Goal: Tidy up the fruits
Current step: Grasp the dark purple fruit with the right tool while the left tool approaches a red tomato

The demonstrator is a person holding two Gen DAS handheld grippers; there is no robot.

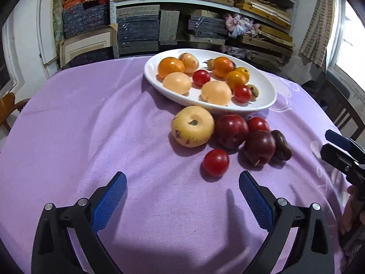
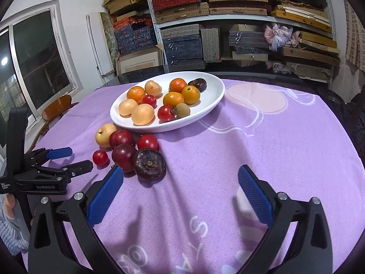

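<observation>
— Where's the fruit?

— Mostly in the white oval ceramic plate on the purple tablecloth. Just beside the plate's near rim lie a yellow apple, dark red plums and red cherry tomatoes.

— And the grippers?

— Left gripper and right gripper both hover short of the plate, jaws spread wide, empty.

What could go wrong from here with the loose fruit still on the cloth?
1. The loose fruits touch: lifting the small tomato beside the dark plum may nudge neighbours rolling on the purple cloth.
2. The white plate is already crowded; the big yellow apple could knock fruit over its low rim.
3. Both open grippers, left gripper and right gripper, face the same cluster and might collide.
</observation>
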